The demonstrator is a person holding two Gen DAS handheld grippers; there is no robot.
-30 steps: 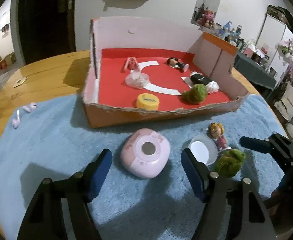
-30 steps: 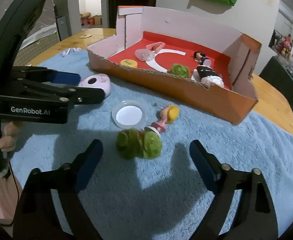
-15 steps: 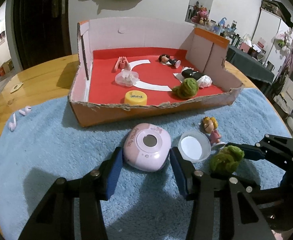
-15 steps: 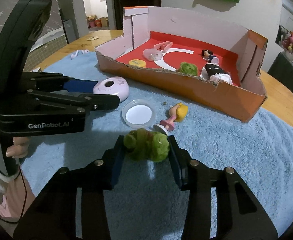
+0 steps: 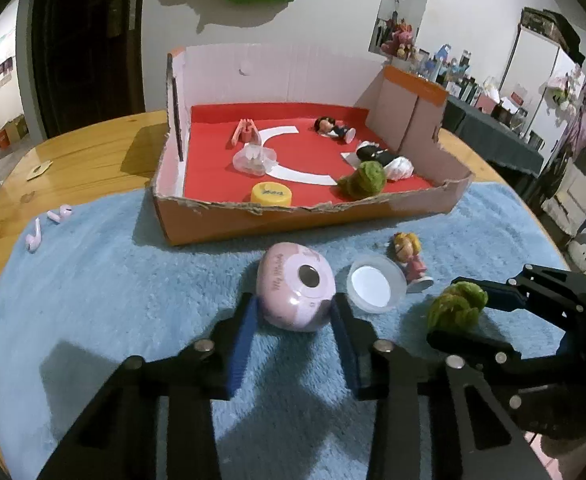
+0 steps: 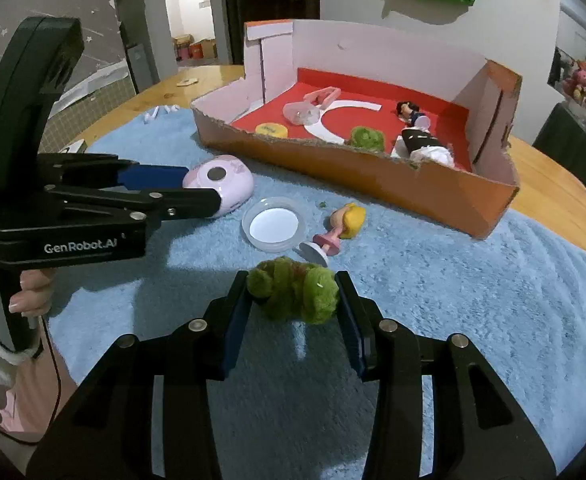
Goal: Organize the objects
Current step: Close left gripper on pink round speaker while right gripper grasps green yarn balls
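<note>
Surface: blue fleecy mat point(image 5: 93, 300) spread over a round wooden tabletop point(image 5: 85, 152), with a cardboard box point(image 5: 293, 220) toward its far edge.
Left tool point(image 5: 295, 320): nearest the near edge; its jaws are closing, and its blue pads already press both sides of the pink rounded case point(image 5: 297, 292), which rests on the mat.
Right tool point(image 6: 293, 298): also at the near edge, pinching the green fuzzy toy point(image 6: 295, 292) between its pads.
Loose on the mat: a clear round lid point(image 6: 273, 226) and a blonde figurine point(image 6: 339, 228) lying on its side, just beyond the two tools and in front of the box; two pink earbuds point(image 5: 47, 224) well off toward the left edge.
Already in the box: yellow cap point(image 5: 272, 193), a second green toy point(image 5: 363, 180), a clear wrapped item point(image 5: 255, 158), a pink clip point(image 5: 246, 132), a dark-haired doll point(image 5: 333, 128) and a black-and-white bundle point(image 5: 385, 160), all on the red floor.
Progress: I'd judge it past halfway; six things boxed, two gripped but not lifted, and the lid, figurine and earbuds left to gather.
Background: white wall, dark door at left, cluttered shelves at right.
</note>
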